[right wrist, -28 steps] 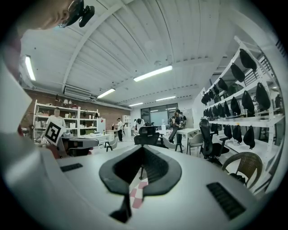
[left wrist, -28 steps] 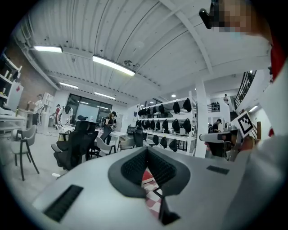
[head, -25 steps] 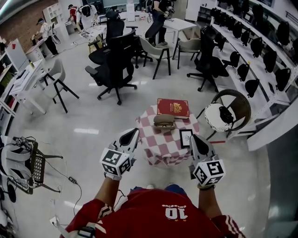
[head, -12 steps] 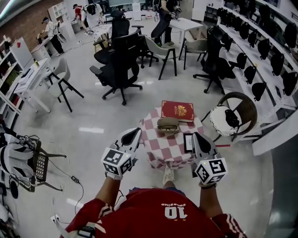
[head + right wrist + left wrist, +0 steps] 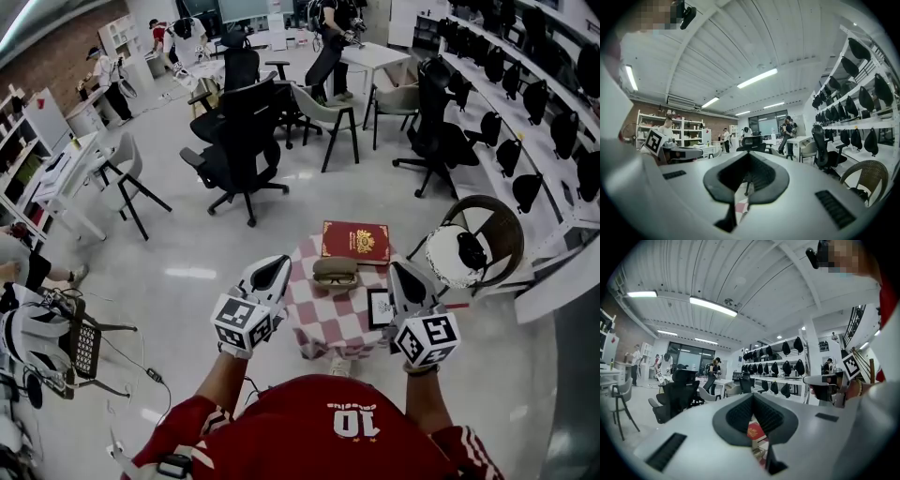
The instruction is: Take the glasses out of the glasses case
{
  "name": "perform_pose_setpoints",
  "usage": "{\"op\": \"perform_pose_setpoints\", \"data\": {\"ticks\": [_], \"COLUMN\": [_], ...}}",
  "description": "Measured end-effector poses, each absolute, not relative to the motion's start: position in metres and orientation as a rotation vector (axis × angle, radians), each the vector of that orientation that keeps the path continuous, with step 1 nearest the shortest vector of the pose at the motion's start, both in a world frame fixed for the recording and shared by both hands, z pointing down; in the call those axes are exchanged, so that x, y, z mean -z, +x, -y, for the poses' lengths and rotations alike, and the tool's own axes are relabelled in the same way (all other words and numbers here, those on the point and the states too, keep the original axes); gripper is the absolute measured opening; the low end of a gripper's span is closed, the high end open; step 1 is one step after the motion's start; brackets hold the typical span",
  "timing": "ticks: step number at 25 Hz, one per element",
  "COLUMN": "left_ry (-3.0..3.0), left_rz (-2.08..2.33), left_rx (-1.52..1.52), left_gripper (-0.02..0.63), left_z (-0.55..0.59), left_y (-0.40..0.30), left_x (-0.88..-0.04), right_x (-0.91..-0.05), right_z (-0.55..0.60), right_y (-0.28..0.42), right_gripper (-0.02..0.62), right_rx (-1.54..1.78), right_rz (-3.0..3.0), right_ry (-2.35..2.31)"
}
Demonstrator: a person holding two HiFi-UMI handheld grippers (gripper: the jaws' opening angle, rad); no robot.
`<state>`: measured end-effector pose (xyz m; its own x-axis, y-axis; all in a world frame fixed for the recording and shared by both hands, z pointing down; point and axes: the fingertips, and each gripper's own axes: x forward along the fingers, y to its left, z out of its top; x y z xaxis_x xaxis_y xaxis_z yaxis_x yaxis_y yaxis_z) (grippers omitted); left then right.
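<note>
Both closed, left tool [image 5: 274,267], right tool [image 5: 398,273] flank table [image 5: 328,314].

Left gripper [image 5: 277,264], right gripper [image 5: 397,270]: held forward side by side, jaws together, nothing between them.

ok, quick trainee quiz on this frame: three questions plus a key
1. True or false: the case on the table is open.
2. What lies just beyond the case, seen from the person? A) red book B) mug C) laptop
3. Fill in: the jaws of the left gripper and the right gripper are both ___.
Key: 1 false; 2 A; 3 shut, with nothing held.
</note>
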<state>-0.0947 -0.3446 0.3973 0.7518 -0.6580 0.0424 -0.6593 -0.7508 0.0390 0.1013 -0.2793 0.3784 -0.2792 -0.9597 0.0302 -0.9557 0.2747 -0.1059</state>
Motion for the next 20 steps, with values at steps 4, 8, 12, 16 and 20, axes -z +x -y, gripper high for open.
{"op": "perform_pose_setpoints", "data": {"ticks": [4, 8, 12, 16, 20], "left_ry": [2.896, 2.923, 2.952, 2.984, 3.007], "left_rz": [1.07, 1.037, 0.999, 0.962, 0.915], "left_rx": [-0.038, -0.056, -0.081, -0.11, -0.143], "left_gripper": [0.008, 0.009, 0.009, 0.048, 0.074], "left_z": [0.363, 0.373, 0.379, 0.385, 0.39], "left_y": [-0.08, -0.068, -0.057, -0.045, -0.033], "left_x": [-0.399, -0.399, -0.405, -0.412, -0.42], "right_x": [-0.384, -0.388, -0.393, -0.399, -0.403], "right_z": [0.295, 0.307, 0.315, 0.322, 0.327], "right_y": [0.113, 0.118, 0.12, 0.123, 0.126], "right_gripper": [0.016, 0.017, 0.015, 0.017, 0.016], "right_rx": [0.175, 0.197, 0.201, 0.217, 0.23], "right_rz": [-2.487, -2.493, -2.499, -2.499, -2.497], "right_ry": [-1.867, -1.864, -1.859, -1.856, -1.863]}}
